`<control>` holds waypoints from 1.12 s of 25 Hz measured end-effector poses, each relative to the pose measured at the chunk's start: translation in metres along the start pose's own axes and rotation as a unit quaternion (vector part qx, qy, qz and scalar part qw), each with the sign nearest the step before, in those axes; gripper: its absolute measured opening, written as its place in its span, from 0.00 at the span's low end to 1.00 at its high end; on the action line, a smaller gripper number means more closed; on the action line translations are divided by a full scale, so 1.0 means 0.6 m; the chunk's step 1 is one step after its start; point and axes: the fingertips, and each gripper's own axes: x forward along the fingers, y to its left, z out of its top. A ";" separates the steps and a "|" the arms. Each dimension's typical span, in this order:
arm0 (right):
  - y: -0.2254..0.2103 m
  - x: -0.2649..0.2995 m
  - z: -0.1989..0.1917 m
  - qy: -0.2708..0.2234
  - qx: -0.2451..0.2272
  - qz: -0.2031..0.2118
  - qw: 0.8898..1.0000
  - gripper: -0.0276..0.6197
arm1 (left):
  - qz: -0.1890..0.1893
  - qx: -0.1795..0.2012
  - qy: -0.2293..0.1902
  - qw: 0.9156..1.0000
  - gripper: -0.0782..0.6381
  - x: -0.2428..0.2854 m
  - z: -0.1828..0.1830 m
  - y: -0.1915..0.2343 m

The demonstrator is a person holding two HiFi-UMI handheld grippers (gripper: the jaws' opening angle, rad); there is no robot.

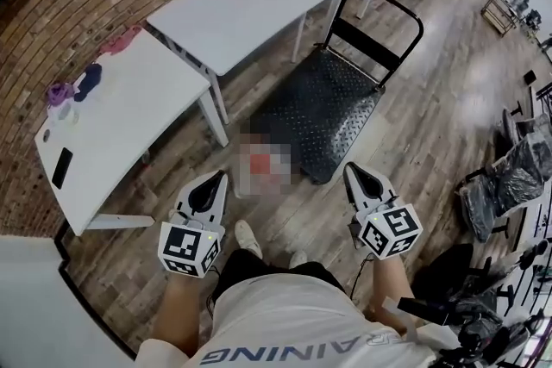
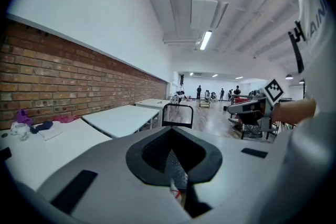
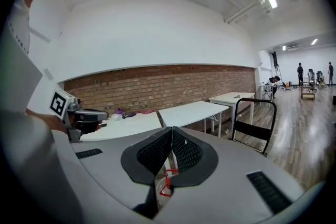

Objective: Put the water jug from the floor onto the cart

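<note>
Apparently the water jug (image 1: 263, 168) is standing on the floor (image 1: 414, 142) near the closer end of the cart (image 1: 319, 108). Most of it is blurred in the head view, so I am seeing only a whitish body with something red. Both tongs are clenched and holding nothing. The left tongs (image 1: 212, 184) and the right tongs (image 1: 357, 177) are hovering at either side of the jug, apart from it. From the left tongs the jug is lying at about 3 o'clock, and from the right tongs at 9 o'clock. The cart deck is at 1 o'clock from the jug.

I am judging that the jug, if full, is heavy and stiff, with smooth plastic that is slipping easily. The red piece (image 3: 165, 182) showing low between the right jaws is probably a handle or cap. Taking hold there, with the other tongs supporting the body, is looking safest.
</note>
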 end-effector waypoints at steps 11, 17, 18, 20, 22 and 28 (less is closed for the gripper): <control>0.055 0.187 -0.010 0.057 -0.041 0.034 0.997 0.05 | 0.050 -0.021 0.035 0.998 0.11 0.025 -0.044 0.206; 0.041 0.267 -0.084 0.105 -0.050 0.094 0.989 0.05 | 0.067 -0.044 0.027 0.996 0.11 0.047 -0.080 0.195; 0.040 0.283 -0.099 0.112 -0.051 0.107 0.987 0.05 | 0.081 -0.050 0.034 0.995 0.11 0.047 -0.094 0.195; 0.038 0.316 -0.130 0.128 -0.058 0.130 0.982 0.05 | 0.106 -0.061 0.051 0.991 0.11 0.049 -0.123 0.197; 0.035 0.349 -0.158 0.142 -0.067 0.150 0.976 0.06 | 0.124 -0.077 0.063 0.987 0.11 0.054 -0.147 0.199; 0.062 0.433 -0.262 0.186 -0.099 0.235 0.949 0.19 | 0.180 -0.106 0.107 0.972 0.11 0.041 -0.217 0.187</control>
